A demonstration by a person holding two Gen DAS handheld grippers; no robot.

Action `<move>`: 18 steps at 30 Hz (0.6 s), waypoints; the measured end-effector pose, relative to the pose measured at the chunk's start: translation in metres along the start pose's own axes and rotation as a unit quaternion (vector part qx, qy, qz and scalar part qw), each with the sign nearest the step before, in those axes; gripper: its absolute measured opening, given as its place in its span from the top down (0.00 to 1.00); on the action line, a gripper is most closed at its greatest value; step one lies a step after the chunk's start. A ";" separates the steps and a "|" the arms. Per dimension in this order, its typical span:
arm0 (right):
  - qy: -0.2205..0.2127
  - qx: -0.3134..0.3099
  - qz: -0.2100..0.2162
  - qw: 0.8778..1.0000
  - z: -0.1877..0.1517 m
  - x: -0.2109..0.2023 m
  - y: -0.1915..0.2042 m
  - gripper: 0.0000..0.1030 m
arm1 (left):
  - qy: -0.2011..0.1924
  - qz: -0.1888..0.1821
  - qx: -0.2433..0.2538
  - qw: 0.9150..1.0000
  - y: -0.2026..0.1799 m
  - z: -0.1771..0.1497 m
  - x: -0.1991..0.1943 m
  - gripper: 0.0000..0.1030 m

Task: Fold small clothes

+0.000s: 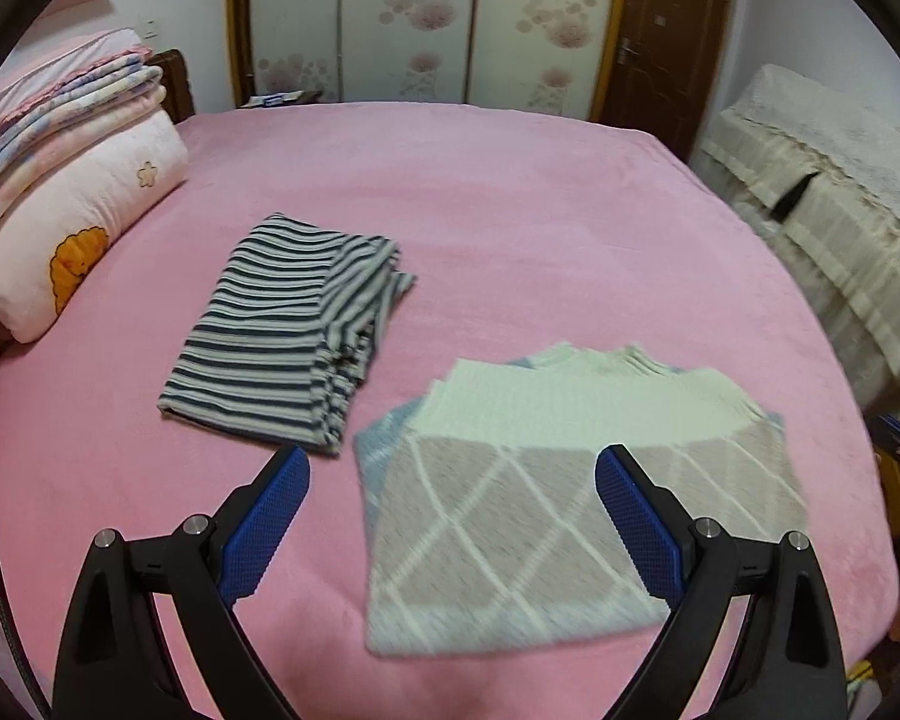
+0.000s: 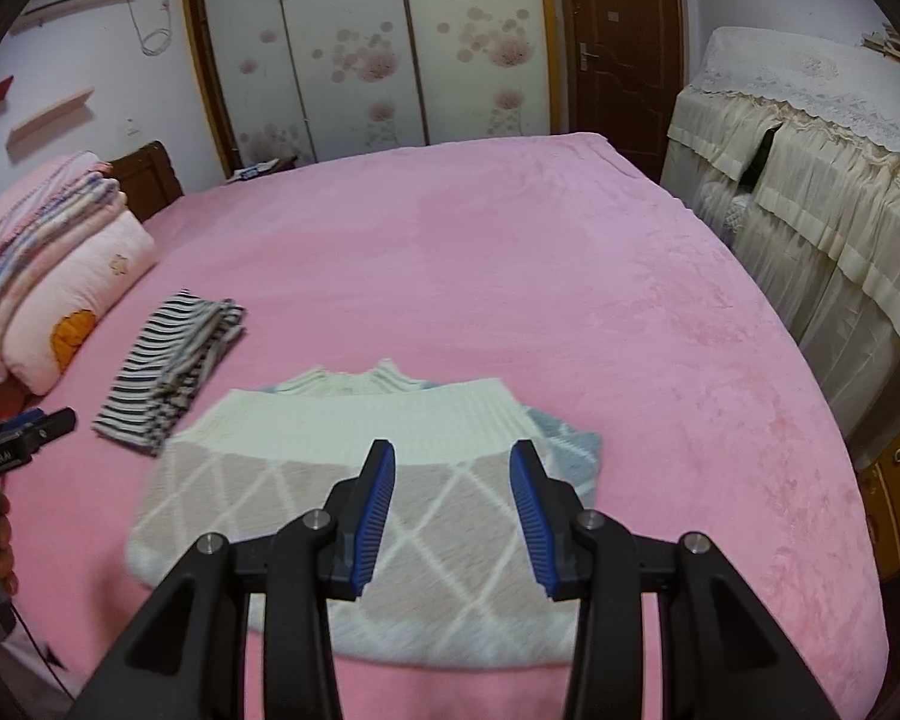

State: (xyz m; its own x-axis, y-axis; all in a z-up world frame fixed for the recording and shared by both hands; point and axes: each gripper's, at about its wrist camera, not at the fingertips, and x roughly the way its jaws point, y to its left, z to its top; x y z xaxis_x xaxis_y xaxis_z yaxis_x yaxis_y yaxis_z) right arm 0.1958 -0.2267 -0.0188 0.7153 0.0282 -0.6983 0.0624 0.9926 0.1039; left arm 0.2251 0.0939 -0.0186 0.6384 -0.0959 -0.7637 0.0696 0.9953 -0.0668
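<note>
A folded knit sweater (image 1: 540, 480) with a pale green band and a beige diamond pattern lies on the pink bed near the front edge. It also shows in the right wrist view (image 2: 390, 480). A folded striped garment (image 1: 282, 330) lies to its left, also in the right wrist view (image 2: 168, 366). My left gripper (image 1: 453, 468) is open wide and empty, hovering over the sweater's left part. My right gripper (image 2: 453, 462) is open and empty, above the sweater's middle. The left gripper also shows at the left edge of the right wrist view (image 2: 30, 429).
The pink bed cover (image 1: 510, 210) stretches far back. A stack of folded bedding and a pillow (image 1: 72, 228) sits at the left. A cream cloth-covered cabinet (image 2: 810, 210) stands right of the bed. A wardrobe (image 2: 366, 48) and a brown door (image 2: 624, 42) are behind.
</note>
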 end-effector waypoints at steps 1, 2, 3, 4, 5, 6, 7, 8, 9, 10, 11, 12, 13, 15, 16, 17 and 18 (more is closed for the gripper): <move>-0.001 -0.002 0.002 1.000 -0.001 -0.005 0.004 0.61 | 0.000 -0.006 0.003 1.000 -0.003 -0.002 -0.007 0.07; -0.002 -0.006 0.003 1.000 -0.002 -0.010 0.008 0.61 | 0.000 -0.012 0.007 1.000 -0.007 -0.004 -0.012 0.07; -0.001 -0.008 0.005 1.000 -0.003 -0.015 0.013 0.61 | -0.002 -0.020 0.012 1.000 -0.011 -0.007 -0.020 0.07; 0.000 -0.009 0.008 1.000 -0.005 -0.018 0.016 0.61 | -0.006 -0.028 0.013 1.000 -0.015 -0.010 -0.028 0.07; 0.000 -0.008 0.010 1.000 -0.006 -0.021 0.018 0.61 | -0.010 -0.035 0.013 0.999 -0.018 -0.013 -0.034 0.07; 0.002 -0.008 0.013 1.000 -0.010 -0.025 0.022 0.61 | -0.016 -0.041 0.012 0.999 -0.021 -0.017 -0.041 0.07; 0.002 -0.006 0.014 1.000 -0.012 -0.027 0.024 0.61 | -0.021 -0.050 0.011 0.998 -0.025 -0.022 -0.047 0.07; 0.003 -0.005 0.015 1.000 -0.015 -0.028 0.026 0.61 | -0.023 -0.053 0.011 0.998 -0.028 -0.025 -0.051 0.07; 0.004 -0.004 0.017 1.000 -0.018 -0.029 0.029 0.61 | -0.023 -0.056 0.009 0.998 -0.032 -0.030 -0.054 0.07; 0.004 -0.001 0.022 1.000 -0.021 -0.031 0.030 0.61 | -0.022 -0.061 0.009 0.998 -0.035 -0.036 -0.057 0.07; 0.002 0.001 0.027 1.000 -0.024 -0.032 0.032 0.61 | -0.023 -0.064 0.010 0.998 -0.037 -0.041 -0.059 0.07; -0.003 0.005 0.029 1.000 -0.028 -0.034 0.033 0.61 | -0.026 -0.061 0.011 0.998 -0.040 -0.046 -0.061 0.07; -0.010 0.008 0.031 0.999 -0.032 -0.037 0.034 0.61 | -0.032 -0.054 0.013 0.998 -0.044 -0.052 -0.063 0.07; -0.023 0.013 0.031 0.999 -0.040 -0.041 0.038 0.61 | -0.045 -0.042 0.014 0.998 -0.049 -0.064 -0.065 0.07; -0.028 0.016 0.032 0.999 -0.043 -0.042 0.039 0.61 | -0.050 -0.036 0.010 0.998 -0.050 -0.069 -0.065 0.07; -0.033 0.019 0.035 0.999 -0.049 -0.044 0.040 0.61 | -0.053 -0.034 0.006 0.998 -0.050 -0.073 -0.066 0.07; -0.037 0.021 0.037 0.998 -0.053 -0.045 0.042 0.61 | -0.055 -0.030 -0.002 0.998 -0.052 -0.081 -0.066 0.07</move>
State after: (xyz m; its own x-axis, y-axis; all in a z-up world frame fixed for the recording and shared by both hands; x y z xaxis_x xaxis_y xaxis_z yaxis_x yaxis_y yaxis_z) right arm 0.1293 -0.1799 -0.0207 0.7680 0.0906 -0.6340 0.0361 0.9822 0.1842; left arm 0.1176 0.0498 -0.0171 0.7136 -0.1556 -0.6830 0.1069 0.9878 -0.1134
